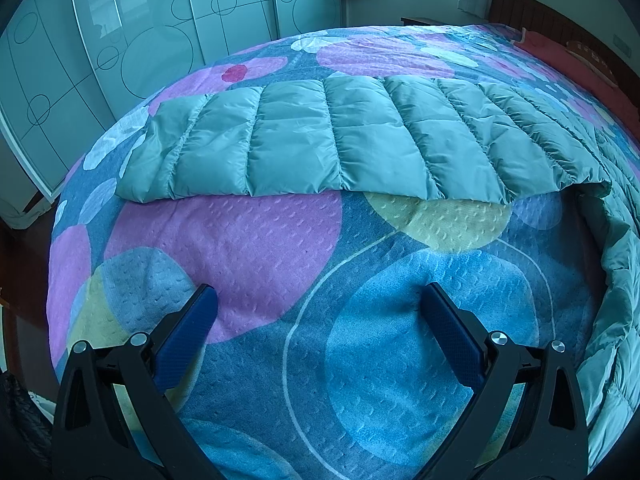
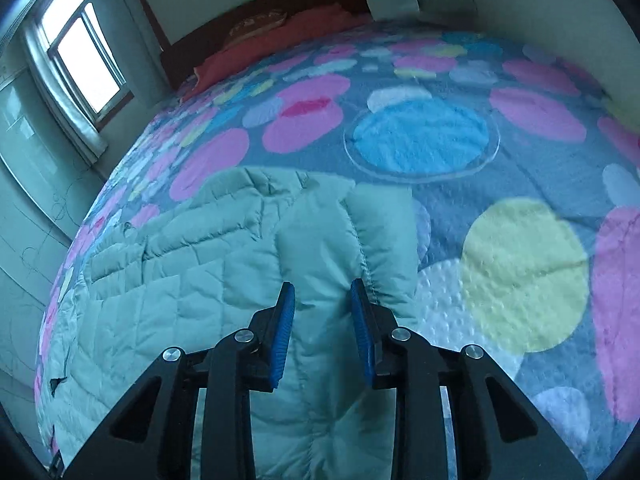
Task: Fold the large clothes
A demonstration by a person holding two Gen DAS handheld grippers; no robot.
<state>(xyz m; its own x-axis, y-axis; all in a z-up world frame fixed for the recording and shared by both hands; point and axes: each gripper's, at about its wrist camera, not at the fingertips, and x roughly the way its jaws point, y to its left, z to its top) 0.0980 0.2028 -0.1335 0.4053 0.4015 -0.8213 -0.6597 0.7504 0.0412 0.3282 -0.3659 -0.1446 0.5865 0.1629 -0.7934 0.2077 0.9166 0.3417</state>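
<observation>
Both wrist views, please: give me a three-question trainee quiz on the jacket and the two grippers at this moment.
1. True or false: the left gripper has its jaws wide open over bare bedspread.
2. What lies between the right gripper's jaws? A) a pillow B) a fold of the padded jacket C) nothing
3. In the left wrist view, which way do the seams of the jacket part lying flat run: toward the camera or across the picture?

Key: 1 true; 2 B; 3 toward the camera.
</observation>
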